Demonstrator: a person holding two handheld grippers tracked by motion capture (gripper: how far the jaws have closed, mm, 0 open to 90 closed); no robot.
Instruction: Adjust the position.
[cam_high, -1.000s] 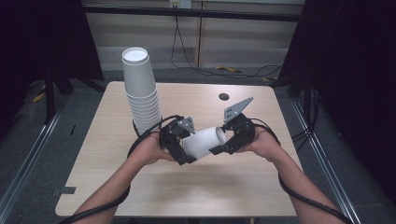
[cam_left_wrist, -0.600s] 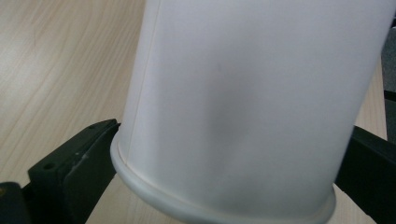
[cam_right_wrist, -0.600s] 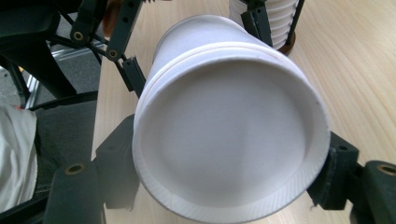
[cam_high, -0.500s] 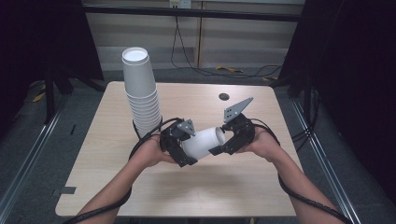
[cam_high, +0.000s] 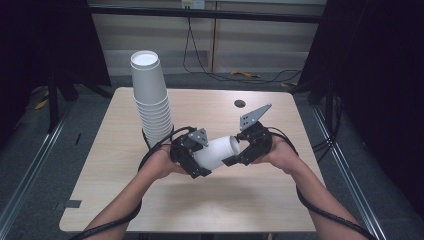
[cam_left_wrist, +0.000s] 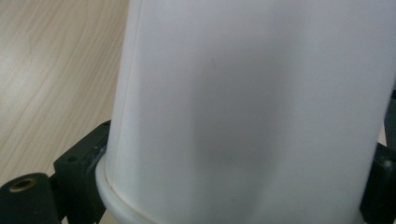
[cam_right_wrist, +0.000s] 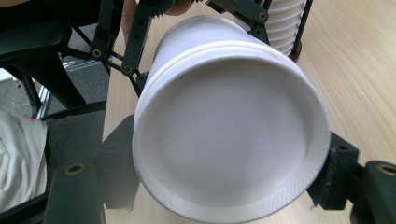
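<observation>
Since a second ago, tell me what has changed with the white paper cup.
The left tool has just been closing its jaws around the white paper cup, at its rim end. The right tool keeps its grip on the base end. Both hands and the tall stack of white paper cups stayed put.

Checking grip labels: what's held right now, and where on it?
A white paper cup, lying sideways between both tools: right tool grips its base end, left tool closes around its rim end.
</observation>
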